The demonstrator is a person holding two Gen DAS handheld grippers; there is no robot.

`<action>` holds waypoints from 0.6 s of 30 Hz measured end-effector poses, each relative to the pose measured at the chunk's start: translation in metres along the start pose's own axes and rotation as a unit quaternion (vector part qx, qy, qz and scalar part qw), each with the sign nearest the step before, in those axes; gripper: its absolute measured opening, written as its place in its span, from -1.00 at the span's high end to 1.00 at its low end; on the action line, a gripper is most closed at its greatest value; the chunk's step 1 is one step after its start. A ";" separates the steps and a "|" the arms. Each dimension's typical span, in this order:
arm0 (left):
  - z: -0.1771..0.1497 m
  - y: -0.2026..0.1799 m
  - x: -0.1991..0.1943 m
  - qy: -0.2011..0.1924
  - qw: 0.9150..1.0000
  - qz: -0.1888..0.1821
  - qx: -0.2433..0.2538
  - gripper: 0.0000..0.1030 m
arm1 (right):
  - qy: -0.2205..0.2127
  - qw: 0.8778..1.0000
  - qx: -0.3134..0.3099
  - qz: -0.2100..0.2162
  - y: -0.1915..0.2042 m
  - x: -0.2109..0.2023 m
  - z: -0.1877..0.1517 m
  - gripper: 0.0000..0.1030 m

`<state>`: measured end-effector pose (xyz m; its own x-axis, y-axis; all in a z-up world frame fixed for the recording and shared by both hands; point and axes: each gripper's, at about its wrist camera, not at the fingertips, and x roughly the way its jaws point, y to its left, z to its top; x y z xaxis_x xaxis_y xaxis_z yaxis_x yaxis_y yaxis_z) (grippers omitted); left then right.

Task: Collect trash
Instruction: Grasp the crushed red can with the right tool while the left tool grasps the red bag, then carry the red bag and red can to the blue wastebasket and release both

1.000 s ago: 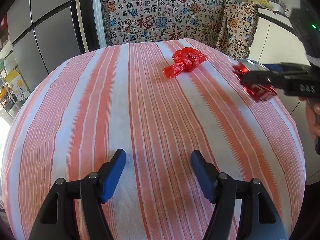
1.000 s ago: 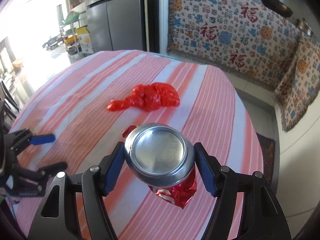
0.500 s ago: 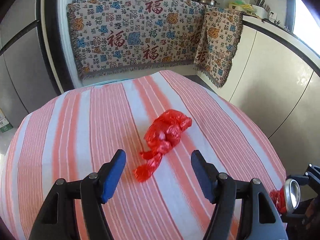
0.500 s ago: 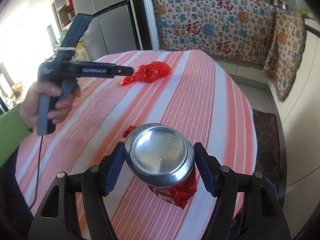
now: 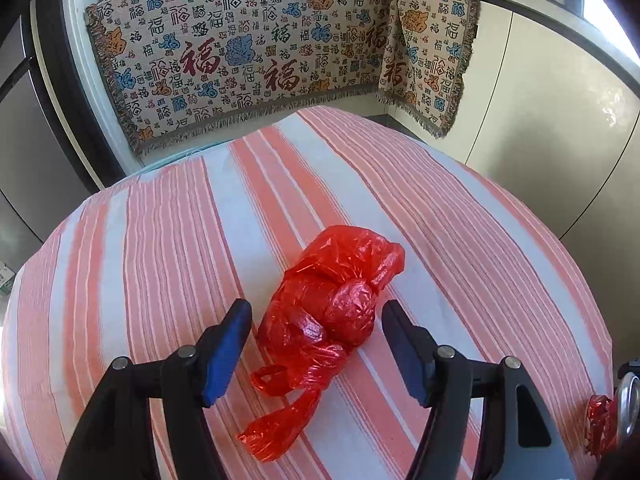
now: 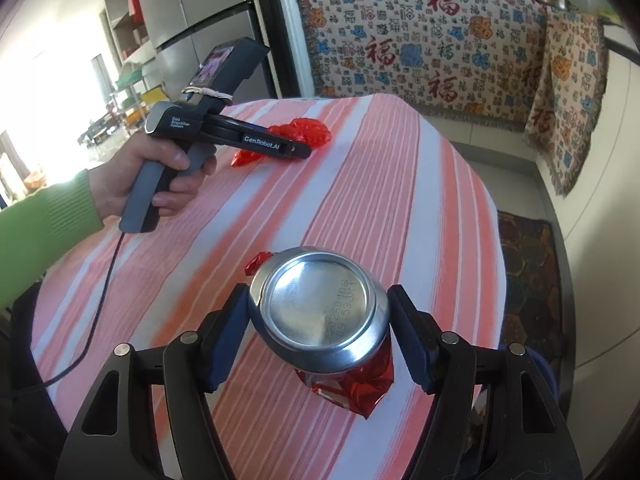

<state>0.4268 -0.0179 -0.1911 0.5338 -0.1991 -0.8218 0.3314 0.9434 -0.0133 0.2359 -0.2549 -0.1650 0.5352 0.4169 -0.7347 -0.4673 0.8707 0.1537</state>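
While left claw (image 5: 316, 334) closes, red bag (image 5: 332, 308) mid-table

Two hand-held grabbers and a green sleeve

The left gripper (image 6: 306, 151) was dark grey with white letters, a small screen on top, a rubber band and a black cable (image 6: 100, 300). The right gripper (image 6: 318, 334) had black arms, blue pads and silver screws. The person wore a green ribbed sleeve (image 6: 44, 216).

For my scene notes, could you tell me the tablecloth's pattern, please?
The tablecloth has orange-pink and white stripes, clearest in the left wrist view.
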 end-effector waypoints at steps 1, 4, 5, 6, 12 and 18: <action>-0.002 0.001 -0.001 -0.002 1.000 -0.003 -0.004 0.11 | 0.000 1.000 0.000 0.000 0.001 0.000 0.000 -0.37; -0.010 0.006 -0.008 -0.007 0.999 0.001 -0.032 0.11 | 0.000 1.000 0.001 0.001 0.000 0.001 0.001 -0.37; -0.014 0.008 -0.013 -0.009 0.999 0.001 -0.041 0.12 | 0.000 1.000 0.002 0.001 0.001 0.001 0.002 -0.37; -0.017 0.009 -0.018 -0.011 0.999 0.003 -0.050 0.12 | 0.000 1.000 0.003 0.002 0.001 0.002 0.003 -0.37; -0.048 0.002 -0.059 -0.020 0.997 0.038 -0.068 0.12 | -0.002 1.000 0.003 0.005 0.006 0.002 0.003 -0.37; -0.080 -0.009 -0.100 -0.030 0.995 0.055 -0.079 0.12 | -0.009 1.000 0.003 0.008 0.014 -0.001 0.004 -0.37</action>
<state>0.3087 0.0143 -0.1545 0.6076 -0.1041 -0.7874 0.1447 0.9893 -0.0192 0.2313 -0.2423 -0.1595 0.5404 0.4350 -0.7202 -0.4717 0.8654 0.1688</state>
